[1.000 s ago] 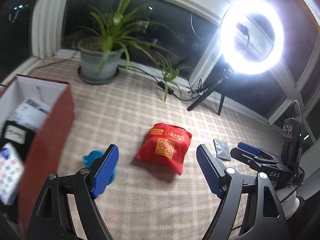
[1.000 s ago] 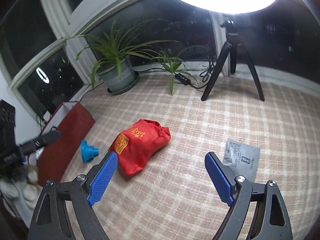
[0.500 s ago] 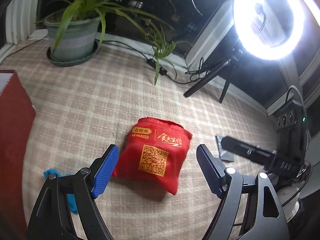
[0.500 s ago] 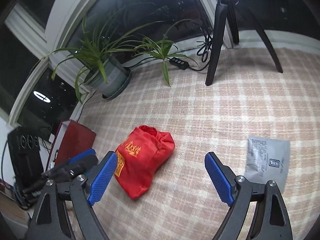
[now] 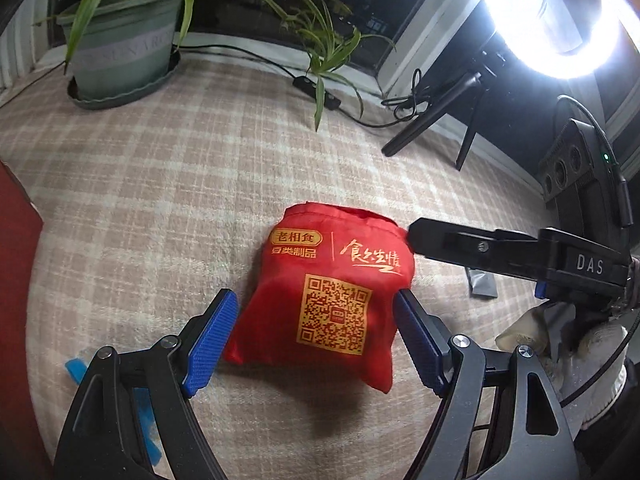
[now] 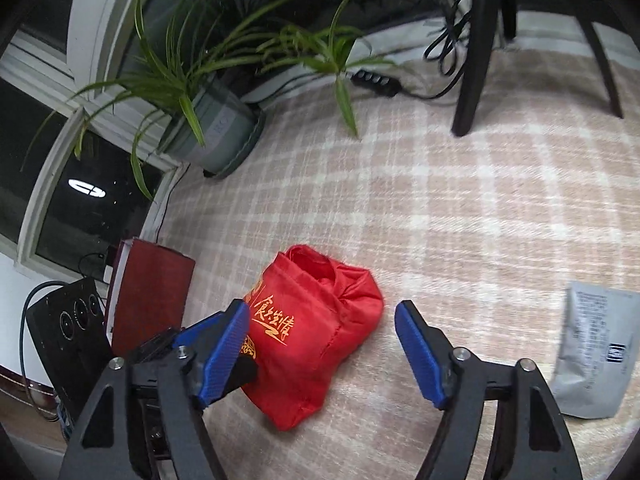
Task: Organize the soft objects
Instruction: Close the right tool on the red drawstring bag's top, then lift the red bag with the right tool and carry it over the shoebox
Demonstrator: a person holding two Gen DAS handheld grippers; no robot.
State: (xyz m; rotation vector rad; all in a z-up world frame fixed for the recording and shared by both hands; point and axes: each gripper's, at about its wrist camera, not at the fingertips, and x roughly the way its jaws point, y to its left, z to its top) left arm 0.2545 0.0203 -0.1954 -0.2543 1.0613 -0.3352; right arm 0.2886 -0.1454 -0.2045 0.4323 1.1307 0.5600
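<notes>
Red fabric bag (image 5: 332,292), printed with gold characters and a QR code, lies on the beige plaid blanket (image 5: 168,184). The left gripper (image 5: 316,340) straddles its lower half, blue pads spread apart on either side and just beside the cloth. The right gripper (image 6: 320,354) reaches in from the bag's right, jaws likewise apart, one pad over the printed face. A dark red box (image 6: 150,300) stands at the blanket's left edge; its contents cannot be seen. A grey foil packet (image 6: 596,350) lies well apart to the right. A potted plant (image 5: 124,44) stands near the window.
</notes>
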